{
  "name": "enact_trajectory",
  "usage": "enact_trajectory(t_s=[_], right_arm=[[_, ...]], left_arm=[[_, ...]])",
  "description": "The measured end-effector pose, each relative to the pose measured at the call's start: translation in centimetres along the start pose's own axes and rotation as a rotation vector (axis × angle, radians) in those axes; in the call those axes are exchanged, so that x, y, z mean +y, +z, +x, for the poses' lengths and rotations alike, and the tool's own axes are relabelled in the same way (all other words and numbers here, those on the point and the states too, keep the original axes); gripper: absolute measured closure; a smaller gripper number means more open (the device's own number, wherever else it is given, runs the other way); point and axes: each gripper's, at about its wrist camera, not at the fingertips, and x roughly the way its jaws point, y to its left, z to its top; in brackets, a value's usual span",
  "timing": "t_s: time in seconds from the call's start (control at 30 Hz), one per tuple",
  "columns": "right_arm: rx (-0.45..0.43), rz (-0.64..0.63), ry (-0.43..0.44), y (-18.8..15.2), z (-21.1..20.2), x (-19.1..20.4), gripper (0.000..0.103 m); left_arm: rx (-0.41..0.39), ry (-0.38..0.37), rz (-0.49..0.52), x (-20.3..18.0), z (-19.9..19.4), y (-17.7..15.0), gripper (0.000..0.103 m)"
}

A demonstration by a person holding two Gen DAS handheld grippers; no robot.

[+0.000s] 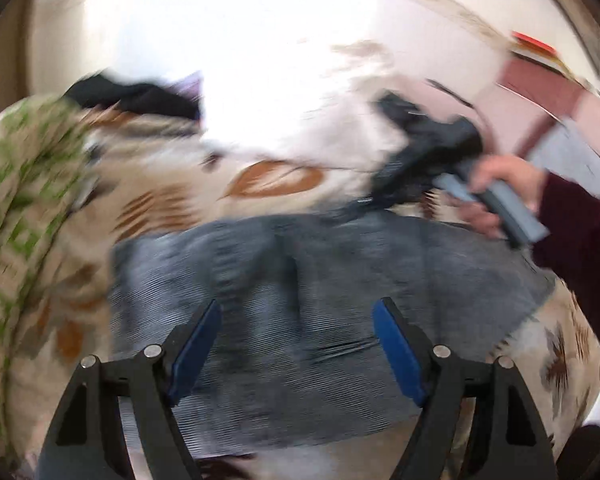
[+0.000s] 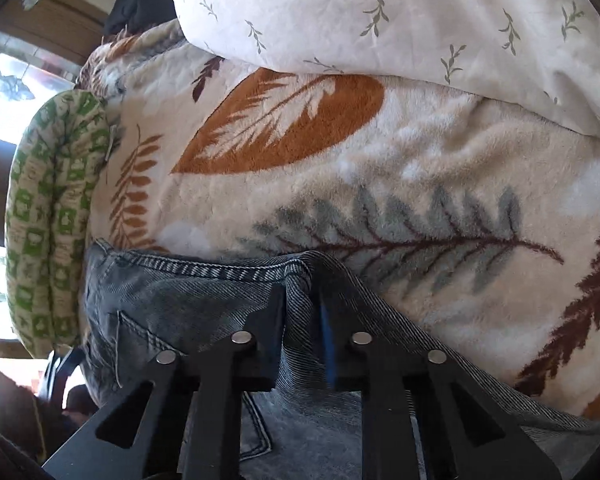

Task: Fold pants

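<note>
Denim lay spread across a leaf-patterned blanket on the bed as the left hand-held gripper hovered over the pants, its blue pads apart and empty; the picture was blurred. Across the cloth a hand grasped the other tool. Seen from the right wrist, the right hand-held gripper was clamped on a pinched ridge of the pants at their seamed edge. The fold appeared under way; next, the free tool probably needed its own hold.
</note>
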Motion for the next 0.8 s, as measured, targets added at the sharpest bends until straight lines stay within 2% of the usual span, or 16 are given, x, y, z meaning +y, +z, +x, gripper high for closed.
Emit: enact_trajectory(t_s=[0.07,0.1,0.13,0.17,0.23,0.4,0.5,0.6,0.67,0.7,0.73,0.77,0.8], right_arm=[[-0.015,-0.030,-0.041,-0.3,0.0,0.8,0.092],[-0.025,-0.039,-0.068,-0.4,-0.1,1.2,0.093],[-0.034,-0.049,-0.095,-0.5,-0.1,1.6,0.093],[-0.048,-0.061,-0.127,-0.5,-0.1,2.0,0.094],[-0.091,-0.083,-0.190,-0.6,-0.3,2.9,0.095],[-0.144,-0.079,-0.249,0.0,0.3,3.2,0.095],[-0.143,-0.064,-0.267,0.3,1.5,2.9,0.095],[-0.171,-0.056,-0.266,0.2,2.0,2.6,0.096],[-0.179,0.003,-0.222,0.3,1.7,1.7,0.096],[-0.176,0.037,-0.186,0.5,1.3,1.2,0.090],[-0.183,0.057,-0.138,0.5,0.8,0.9,0.090],[-0.216,0.079,-0.091,0.4,-0.4,0.4,0.083],[-0.264,0.112,-0.050,0.0,-2.0,-0.2,0.072]], left_arm=[[0.045,0.013,0.036,-1.1,1.9,-0.3,0.022],[0.095,0.021,0.030,-1.0,3.3,-0.6,0.022],[0.193,0.026,0.018,-0.7,5.2,-1.3,0.023],[0.228,0.031,0.020,-0.6,6.2,-2.0,0.024],[0.205,0.066,0.100,-1.6,6.0,-2.2,0.023],[0.204,0.067,0.105,-1.7,6.1,-2.3,0.023],[0.202,0.068,0.108,-1.8,6.2,-2.5,0.023],[0.203,0.065,0.104,-1.6,6.3,-2.4,0.023],[0.198,0.065,0.101,-1.5,6.1,-2.5,0.023],[0.197,0.064,0.100,-1.5,5.9,-2.7,0.023],[0.195,0.063,0.103,-1.6,5.7,-2.8,0.023],[0.194,0.062,0.107,-1.6,5.7,-2.8,0.023],[0.193,0.062,0.106,-1.5,5.7,-2.8,0.023]])
